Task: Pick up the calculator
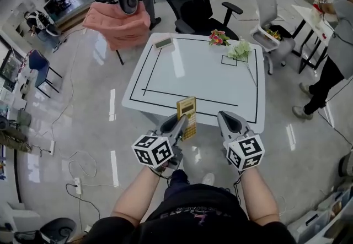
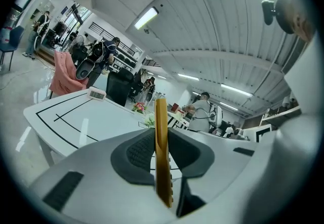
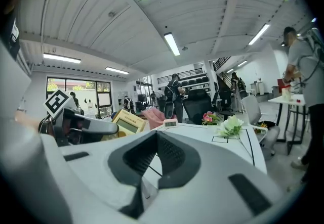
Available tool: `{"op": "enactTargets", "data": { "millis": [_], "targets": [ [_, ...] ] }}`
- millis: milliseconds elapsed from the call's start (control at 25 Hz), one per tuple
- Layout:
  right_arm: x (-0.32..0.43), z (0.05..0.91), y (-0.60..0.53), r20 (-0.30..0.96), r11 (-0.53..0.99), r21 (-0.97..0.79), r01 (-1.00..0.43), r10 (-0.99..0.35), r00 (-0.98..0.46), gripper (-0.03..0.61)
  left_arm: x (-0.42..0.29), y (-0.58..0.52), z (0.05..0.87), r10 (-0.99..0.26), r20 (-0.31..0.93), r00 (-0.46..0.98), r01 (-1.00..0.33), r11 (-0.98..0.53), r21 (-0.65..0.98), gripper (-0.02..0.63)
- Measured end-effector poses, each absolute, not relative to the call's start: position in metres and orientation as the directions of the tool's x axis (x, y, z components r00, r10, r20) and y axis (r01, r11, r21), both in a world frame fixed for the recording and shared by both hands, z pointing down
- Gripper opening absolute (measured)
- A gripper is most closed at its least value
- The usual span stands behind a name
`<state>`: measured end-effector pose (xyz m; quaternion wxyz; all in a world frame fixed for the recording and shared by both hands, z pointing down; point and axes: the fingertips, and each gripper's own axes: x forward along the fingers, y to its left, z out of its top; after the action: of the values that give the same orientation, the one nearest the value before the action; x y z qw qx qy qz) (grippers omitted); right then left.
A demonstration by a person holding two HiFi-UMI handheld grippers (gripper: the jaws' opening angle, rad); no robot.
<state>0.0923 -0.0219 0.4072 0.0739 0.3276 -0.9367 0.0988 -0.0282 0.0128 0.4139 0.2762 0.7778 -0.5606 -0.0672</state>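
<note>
"Jaws on the left gripper point(image 2: 161, 139): what state?" asks the first inspector.

"Narrowly parted and clamped on the yellow calculator point(image 2: 162, 167)," the second replies. "It stands on edge between the dark pads, its upper end rising above the jaws."

"And the right gripper point(image 3: 154, 160)?"

"Jaws fully together, nothing between them. It is held level beside the left one, a little apart."

"Where is the calculator relative to the table point(image 1: 220, 80)?"

"Lifted clear, in front of the person. From the head view it overlaps the white table's near edge. Its display side faces the right gripper."

"Other items?"

"A small display unit point(image 1: 163, 43) at the far left corner, flowers point(image 1: 219, 37) at the far edge."
</note>
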Motion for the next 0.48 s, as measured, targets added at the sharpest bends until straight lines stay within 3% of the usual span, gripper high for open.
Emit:
{"op": "enactTargets", "data": {
  "millis": [480],
  "targets": [
    [0.099, 0.402, -0.002, 0.184, 0.809, -0.121, -0.575, -0.551, -0.814, 0.002, -0.014, 0.041, 0.409, -0.934, 0.176, 0.309, -0.847, -0.187, 0.497, 0.078]
  ]
}}
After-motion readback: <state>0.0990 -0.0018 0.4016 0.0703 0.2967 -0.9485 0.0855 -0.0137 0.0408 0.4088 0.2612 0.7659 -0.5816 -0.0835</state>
